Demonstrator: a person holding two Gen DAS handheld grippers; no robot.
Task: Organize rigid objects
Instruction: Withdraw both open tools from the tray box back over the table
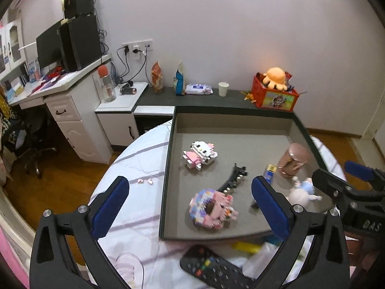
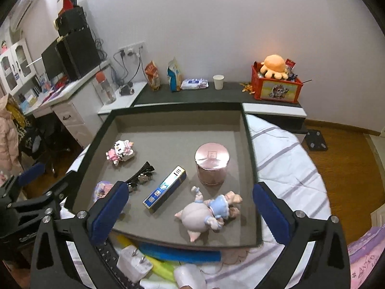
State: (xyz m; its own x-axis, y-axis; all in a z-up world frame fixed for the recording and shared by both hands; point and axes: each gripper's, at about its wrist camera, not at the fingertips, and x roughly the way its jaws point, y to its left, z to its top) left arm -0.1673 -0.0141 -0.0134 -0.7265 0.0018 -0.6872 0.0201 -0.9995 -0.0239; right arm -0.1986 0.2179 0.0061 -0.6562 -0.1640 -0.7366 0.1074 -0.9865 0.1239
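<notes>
Nearby, a black remote control (image 1: 211, 268) and white plug adapter (image 2: 134, 263) wait on the striped-cloth counter (image 2: 288, 159); both grippers, left (image 1: 190, 207) and right (image 2: 190, 210), hover empty, fingers apart, over the grey-lined tray (image 2: 168, 122) holding a pig figurine (image 2: 204, 214), blue box (image 2: 164, 187) and pink jar (image 2: 211, 166), seemingly already sorted.
</notes>
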